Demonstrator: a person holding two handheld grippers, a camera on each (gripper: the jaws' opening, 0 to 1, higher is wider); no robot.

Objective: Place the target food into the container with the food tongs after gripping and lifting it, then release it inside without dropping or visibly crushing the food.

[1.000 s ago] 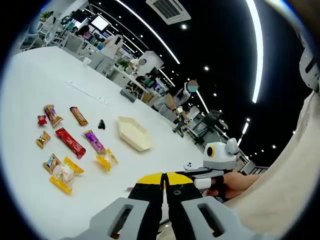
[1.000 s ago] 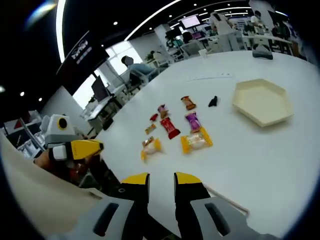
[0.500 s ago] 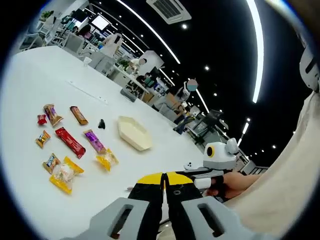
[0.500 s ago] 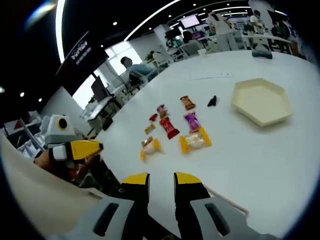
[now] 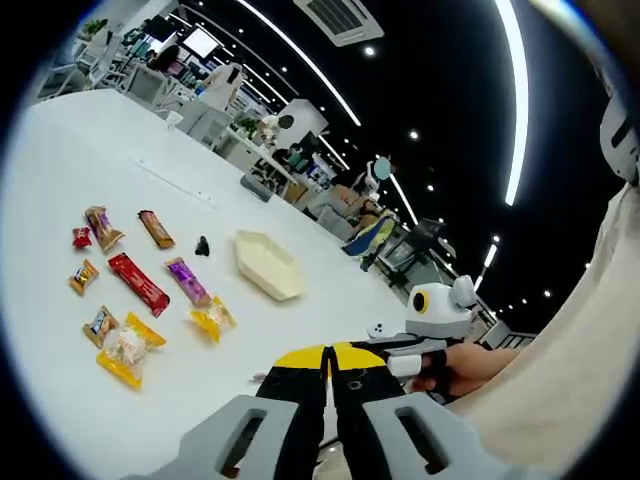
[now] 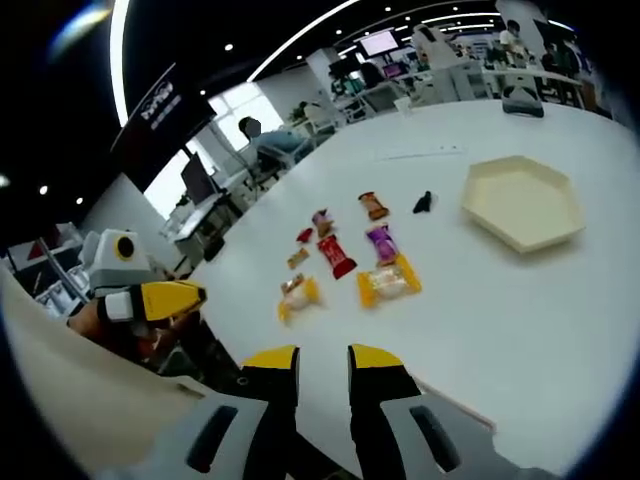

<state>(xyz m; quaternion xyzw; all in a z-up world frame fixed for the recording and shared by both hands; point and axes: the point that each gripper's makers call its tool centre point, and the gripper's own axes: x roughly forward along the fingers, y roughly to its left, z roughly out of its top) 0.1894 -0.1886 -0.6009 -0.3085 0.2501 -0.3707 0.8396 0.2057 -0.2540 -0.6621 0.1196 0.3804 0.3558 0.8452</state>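
Note:
Several wrapped snacks lie in a loose group on the white table (image 5: 60, 150): a red bar (image 5: 139, 283), a purple packet (image 5: 188, 282) and a yellow-edged packet (image 5: 125, 350). The group also appears in the right gripper view, with the red bar (image 6: 337, 255) and a yellow-edged packet (image 6: 388, 283). A cream hexagonal tray (image 5: 270, 266) (image 6: 523, 203) sits beyond them, nothing in it. My left gripper (image 5: 327, 358) is well short of the snacks, its yellow tips touching, holding nothing. My right gripper (image 6: 322, 362) also hangs back, with a bare gap between its tips.
A small black object (image 5: 202, 246) (image 6: 425, 203) lies between the snacks and the tray. A thin white strip (image 5: 175, 183) lies further back on the table. A hand holds the right gripper (image 5: 440, 310) at the left gripper view's right side. Desks and people fill the room behind.
Both views have shifted very slightly. Nothing on the table has moved, and both pairs of jaws stand as before.

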